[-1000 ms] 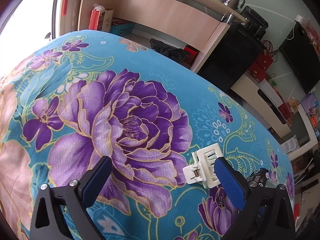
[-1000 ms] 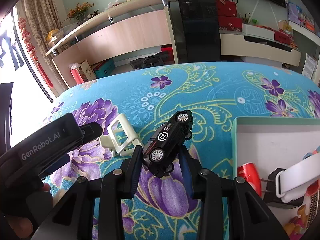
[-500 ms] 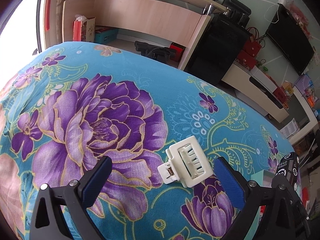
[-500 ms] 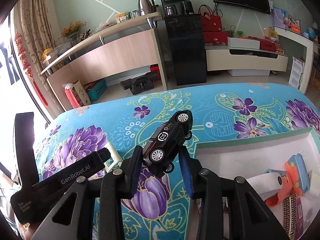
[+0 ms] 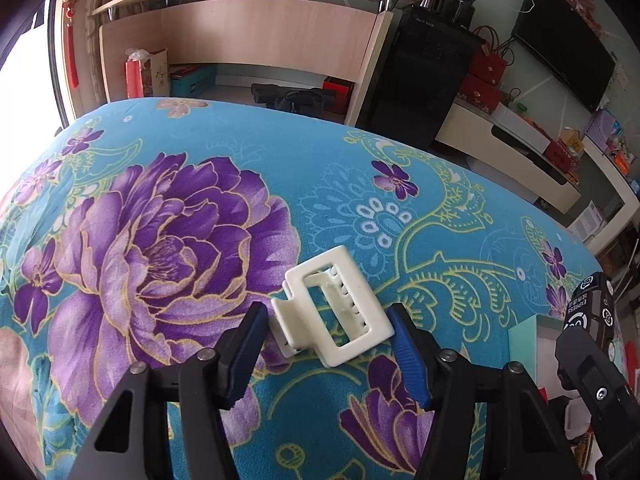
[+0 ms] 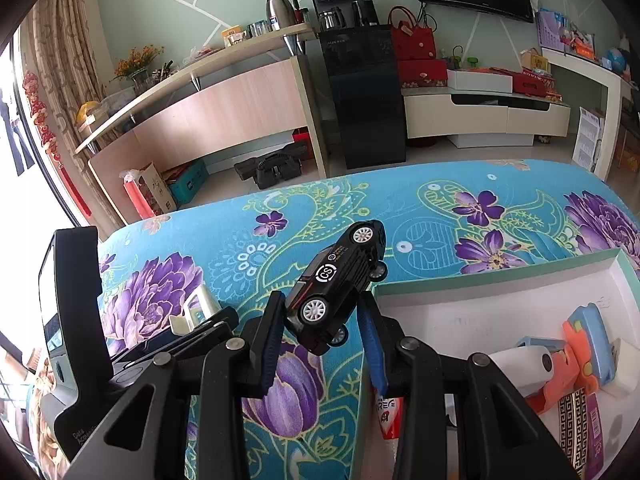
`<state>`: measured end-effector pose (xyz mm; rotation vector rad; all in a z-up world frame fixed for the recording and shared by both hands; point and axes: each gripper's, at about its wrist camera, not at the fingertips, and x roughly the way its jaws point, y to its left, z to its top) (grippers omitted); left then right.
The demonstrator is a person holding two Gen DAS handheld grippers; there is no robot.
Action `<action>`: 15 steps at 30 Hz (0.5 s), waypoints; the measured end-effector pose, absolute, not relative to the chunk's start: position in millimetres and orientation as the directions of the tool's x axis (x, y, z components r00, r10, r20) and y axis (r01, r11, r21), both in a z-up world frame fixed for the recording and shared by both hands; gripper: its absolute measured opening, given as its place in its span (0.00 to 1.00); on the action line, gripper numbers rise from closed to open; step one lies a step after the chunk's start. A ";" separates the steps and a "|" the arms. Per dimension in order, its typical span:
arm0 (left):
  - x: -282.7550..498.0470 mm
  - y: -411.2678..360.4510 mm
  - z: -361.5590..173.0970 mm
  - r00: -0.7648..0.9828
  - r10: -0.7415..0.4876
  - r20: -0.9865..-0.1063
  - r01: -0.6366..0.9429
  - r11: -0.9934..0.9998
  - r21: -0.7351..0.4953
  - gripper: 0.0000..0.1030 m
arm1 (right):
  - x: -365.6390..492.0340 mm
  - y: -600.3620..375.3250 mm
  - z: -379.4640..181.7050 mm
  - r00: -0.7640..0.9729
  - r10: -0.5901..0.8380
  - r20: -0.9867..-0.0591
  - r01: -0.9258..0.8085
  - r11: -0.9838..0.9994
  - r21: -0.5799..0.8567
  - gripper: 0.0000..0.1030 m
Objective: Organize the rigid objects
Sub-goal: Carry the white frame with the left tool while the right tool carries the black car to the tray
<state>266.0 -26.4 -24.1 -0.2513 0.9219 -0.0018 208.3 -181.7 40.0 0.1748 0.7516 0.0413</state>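
1. The right tool (image 6: 320,328) is clenching a black toy car (image 6: 340,284), holding it nose-up above the floral counter (image 5: 200,140) beside the open box (image 6: 460,304), likely to drop it inside.
2. The left tool (image 5: 326,344) is bracketing the white hair clip (image 5: 336,308), pads (image 5: 404,348) touching or nearly so; I cannot tell whether it is gripping.
3. Half a second earlier its jaws were spread wider around the clip.

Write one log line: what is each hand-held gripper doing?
left hand-held gripper: open around white clip | right hand-held gripper: holding toy car
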 end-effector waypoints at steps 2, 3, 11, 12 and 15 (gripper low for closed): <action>263.0 -23.3 -21.2 0.615 -0.123 -0.779 -0.108 0.965 -0.238 0.62 | 208.0 -182.2 40.5 0.731 0.099 -0.675 0.025 0.985 0.172 0.37; 262.0 -21.6 -19.1 0.621 -0.131 -0.773 -0.108 0.962 -0.250 0.62 | 208.1 -182.1 40.2 0.731 0.099 -0.675 0.025 0.985 0.172 0.37; 250.7 -21.1 2.5 0.662 -0.137 -0.736 -0.089 0.962 -0.260 0.53 | 200.6 -186.1 50.5 0.747 0.089 -0.659 0.023 0.987 0.159 0.37; 248.9 -21.6 4.8 0.666 -0.140 -0.732 -0.087 0.961 -0.262 0.53 | 198.9 -187.3 52.4 0.750 0.087 -0.655 0.023 0.987 0.157 0.37; 238.8 -24.0 15.6 0.685 -0.152 -0.713 -0.068 0.960 -0.270 0.53 | 192.4 -193.0 58.6 0.759 0.080 -0.646 0.028 0.987 0.156 0.37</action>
